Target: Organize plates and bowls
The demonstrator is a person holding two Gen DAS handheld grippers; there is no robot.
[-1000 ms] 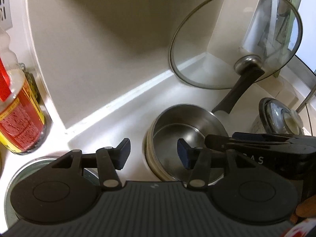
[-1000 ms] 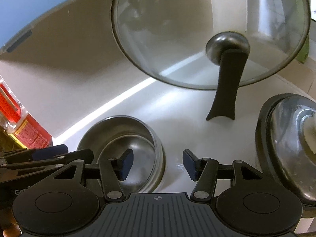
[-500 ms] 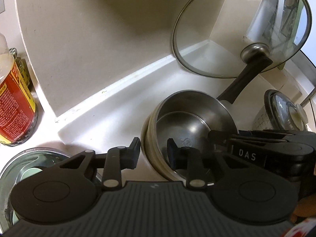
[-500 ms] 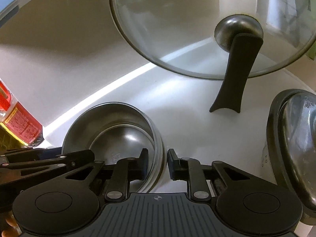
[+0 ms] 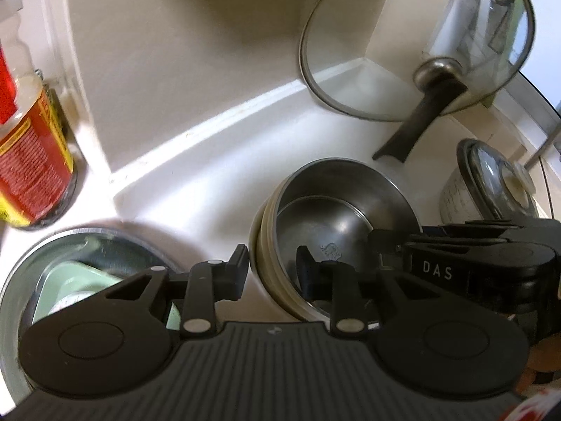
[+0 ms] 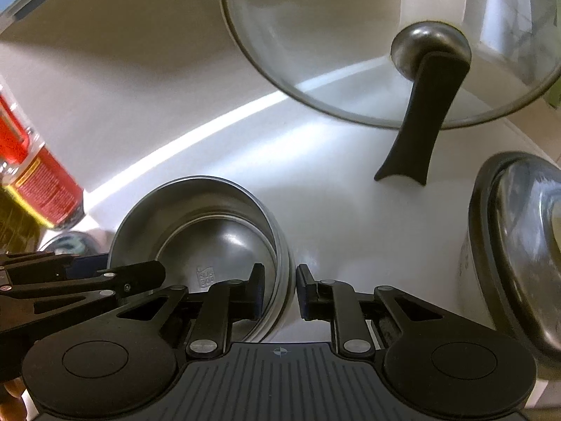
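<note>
Brushed steel bowls — glossy glass lid

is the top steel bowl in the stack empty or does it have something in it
Empty. Both wrist views look into the round stainless steel bowl and show only its bare shiny bottom with a small stamped mark.

Glass lid propped in the corner, red-labelled bottle, lidded jar, white counter
</note>
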